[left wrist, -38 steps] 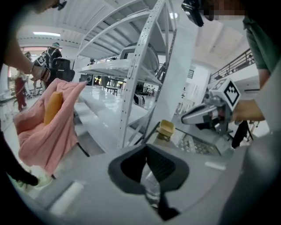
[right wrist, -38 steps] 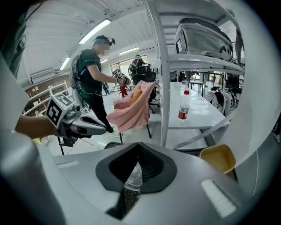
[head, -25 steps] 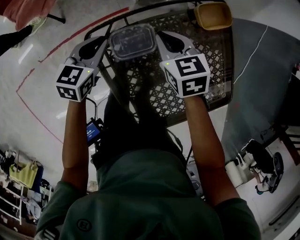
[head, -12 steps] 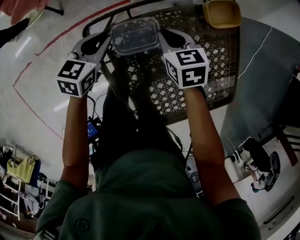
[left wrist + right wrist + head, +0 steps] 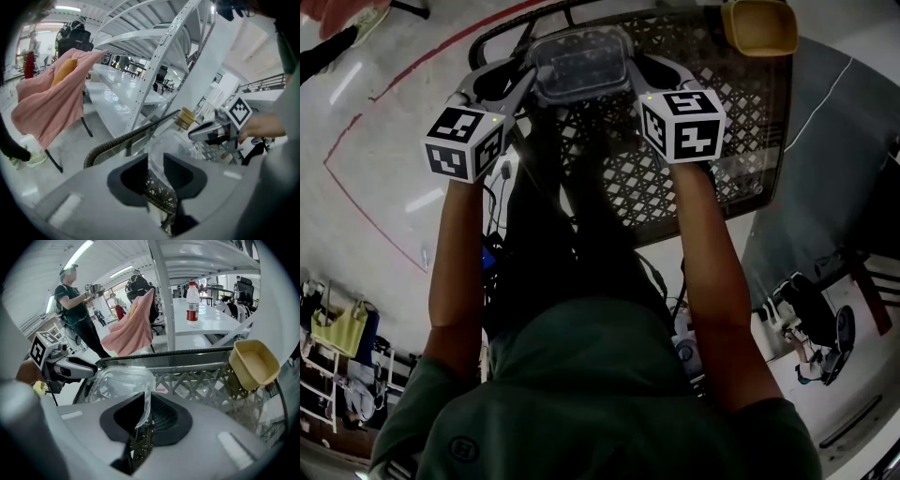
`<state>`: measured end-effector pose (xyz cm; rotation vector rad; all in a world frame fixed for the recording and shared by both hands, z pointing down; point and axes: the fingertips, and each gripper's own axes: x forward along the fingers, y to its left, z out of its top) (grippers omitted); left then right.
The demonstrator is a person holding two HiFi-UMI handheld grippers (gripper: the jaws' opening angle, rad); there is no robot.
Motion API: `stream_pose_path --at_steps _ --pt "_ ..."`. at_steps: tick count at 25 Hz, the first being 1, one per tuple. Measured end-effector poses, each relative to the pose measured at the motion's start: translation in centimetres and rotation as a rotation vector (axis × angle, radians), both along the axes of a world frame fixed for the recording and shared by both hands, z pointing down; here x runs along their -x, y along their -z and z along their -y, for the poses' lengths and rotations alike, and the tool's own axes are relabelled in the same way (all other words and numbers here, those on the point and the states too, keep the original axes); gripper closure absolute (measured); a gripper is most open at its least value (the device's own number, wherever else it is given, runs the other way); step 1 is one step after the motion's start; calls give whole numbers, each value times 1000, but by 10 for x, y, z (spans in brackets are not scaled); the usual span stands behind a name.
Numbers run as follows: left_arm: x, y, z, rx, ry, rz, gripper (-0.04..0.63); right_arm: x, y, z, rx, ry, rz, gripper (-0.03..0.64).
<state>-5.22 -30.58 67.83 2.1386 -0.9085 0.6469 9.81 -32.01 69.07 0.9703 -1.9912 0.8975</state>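
The person wears a dark green short-sleeved shirt (image 5: 600,403) with a small round logo on its left side, and dark trousers (image 5: 548,244). The left gripper (image 5: 528,80) and right gripper (image 5: 633,70) have pale grey shells with black jaw pads. Each carries a white cube (image 5: 467,141) printed with black square markers and a tiny green light.

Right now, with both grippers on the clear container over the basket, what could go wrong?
The left gripper and right gripper each pinch only a thin edge of the clear container; that rim might slip or buckle, dropping it into the mesh basket. If the grippers move unevenly, the container could twist or tilt. The yellow bowl at the basket's corner might get knocked.
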Motion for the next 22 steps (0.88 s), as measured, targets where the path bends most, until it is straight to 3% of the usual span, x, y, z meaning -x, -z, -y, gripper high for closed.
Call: stream_pose_path --at_steps 5,12,16,22 --pt "-5 -11 -4 42 -25 -4 482 -3 -8 -1 31 -46 25 569" --pt "-5 -19 -5 37 -65 35 492 -9 -19 -1 28 -101 72 584" --pt "0 -21 -3 42 -82 47 594 -7 -18 -2 33 -103 73 609" --pt "-1 -20 -9 66 -126 28 594 -6 -14 -5 45 -140 92 612"
